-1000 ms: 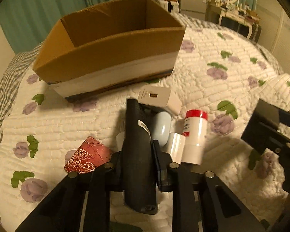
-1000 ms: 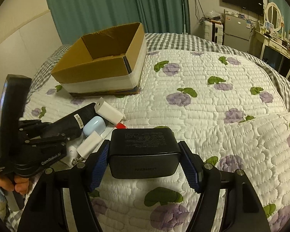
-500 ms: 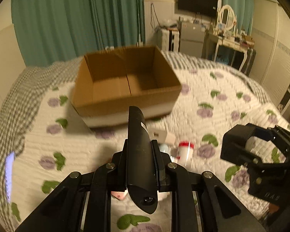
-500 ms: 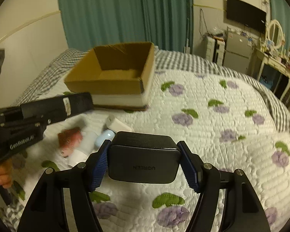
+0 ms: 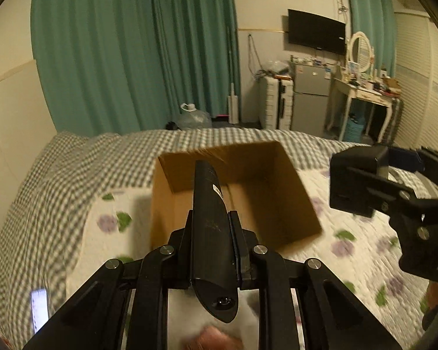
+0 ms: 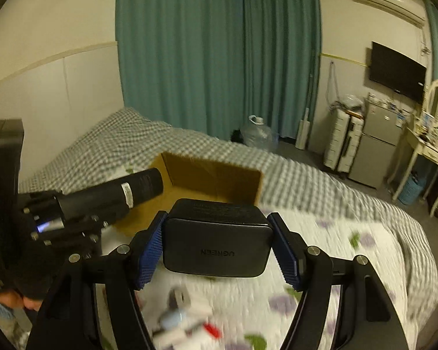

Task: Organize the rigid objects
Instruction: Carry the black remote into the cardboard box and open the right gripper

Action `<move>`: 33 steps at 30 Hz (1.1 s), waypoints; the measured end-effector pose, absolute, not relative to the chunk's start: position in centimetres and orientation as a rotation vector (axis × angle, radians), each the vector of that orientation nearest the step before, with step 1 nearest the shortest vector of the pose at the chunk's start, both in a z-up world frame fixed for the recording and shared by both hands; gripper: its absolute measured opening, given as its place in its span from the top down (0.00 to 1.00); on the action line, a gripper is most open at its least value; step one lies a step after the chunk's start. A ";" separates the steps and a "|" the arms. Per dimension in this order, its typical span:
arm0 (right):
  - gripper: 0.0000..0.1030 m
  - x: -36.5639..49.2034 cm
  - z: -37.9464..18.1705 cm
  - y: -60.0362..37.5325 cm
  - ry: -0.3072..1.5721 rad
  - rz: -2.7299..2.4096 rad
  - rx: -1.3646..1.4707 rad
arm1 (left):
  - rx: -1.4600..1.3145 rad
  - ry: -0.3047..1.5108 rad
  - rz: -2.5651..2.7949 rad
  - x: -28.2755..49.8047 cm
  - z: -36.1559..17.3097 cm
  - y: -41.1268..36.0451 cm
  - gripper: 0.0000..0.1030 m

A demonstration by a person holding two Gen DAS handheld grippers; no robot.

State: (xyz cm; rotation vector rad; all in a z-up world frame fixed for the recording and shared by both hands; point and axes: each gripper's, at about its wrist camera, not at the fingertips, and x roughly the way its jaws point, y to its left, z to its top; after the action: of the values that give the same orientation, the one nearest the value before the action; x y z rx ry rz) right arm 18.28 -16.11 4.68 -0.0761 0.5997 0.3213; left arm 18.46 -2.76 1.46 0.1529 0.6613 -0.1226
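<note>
Above the open cardboard box [image 5: 233, 198], a long black tube [image 5: 211, 233] is held clenched between the jaws of the left gripper [image 5: 211, 250], its far end reaching over the box's near wall. A black charger block [image 6: 217, 245] is clamped between the blue-padded jaws of the right gripper [image 6: 219, 250], off the box's right side and above the quilt [image 6: 335, 262].

Compared with a second ago, both grippers have been raised well off the bed and carried toward the box: then the tube lay low among the small items on the quilt, with the box seen from the side; half a second ago the box was looked at from farther back; now its brown floor is looked down into from close by. Both objects have been kept in the same grasps throughout.

From the left wrist view, the inside of the box is shown, along with the charger block [image 5: 356, 180] in the right gripper [image 5: 373, 186] at the right edge, and a lit phone screen [image 5: 39, 309] on the checked sheet [image 5: 58, 189]. From the right wrist view, the tube [image 6: 111, 197] is seen side-on with a white label band, held by the left gripper [image 6: 70, 215], and the remaining small items [image 6: 183, 318] are seen blurred on the quilt below, a red cap among them. Only part of the box [image 6: 213, 178] is visible there.
</note>
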 end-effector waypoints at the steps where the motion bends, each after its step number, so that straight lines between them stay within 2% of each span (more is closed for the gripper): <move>1: 0.34 19.4 4.7 -15.6 0.596 0.327 -0.081 | 0.156 0.663 -0.112 19.4 1.2 -2.7 0.81; 11: 0.34 28.2 -0.2 -13.8 0.624 0.343 -0.093 | 0.195 0.732 -0.056 27.6 -4.1 -3.1 0.81; 20: 0.34 30.5 -3.1 -14.0 0.639 0.362 -0.079 | 0.238 0.756 -0.074 28.6 -6.4 -3.8 0.77; 22: 0.34 30.5 -3.4 -14.0 0.645 0.365 -0.078 | 0.255 0.742 -0.059 28.4 -6.2 -3.8 0.60; 23: 0.34 30.5 -3.4 -13.9 0.647 0.364 -0.079 | 0.262 0.732 -0.049 28.1 -6.0 -3.8 0.42; 27: 0.34 30.1 -2.9 -14.0 0.627 0.385 -0.079 | 0.251 0.726 -0.061 27.2 -5.6 -3.5 0.41; 28: 0.32 29.7 -2.2 -14.2 0.606 0.372 -0.079 | 0.242 0.728 -0.062 26.9 -5.5 -3.4 0.41; 30: 0.21 29.2 -1.1 -14.5 0.594 0.355 -0.074 | 0.213 0.731 -0.073 26.1 -4.8 -3.0 0.41; 33: 0.21 27.8 0.6 -15.4 0.597 0.326 -0.062 | 0.184 0.720 -0.069 24.2 -3.3 -2.5 0.41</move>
State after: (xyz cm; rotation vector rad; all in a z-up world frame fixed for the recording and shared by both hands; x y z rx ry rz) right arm 27.81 -15.39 0.58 -0.0620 0.5971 0.3264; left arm 24.20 -2.47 -3.25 0.1840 0.7199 -0.0689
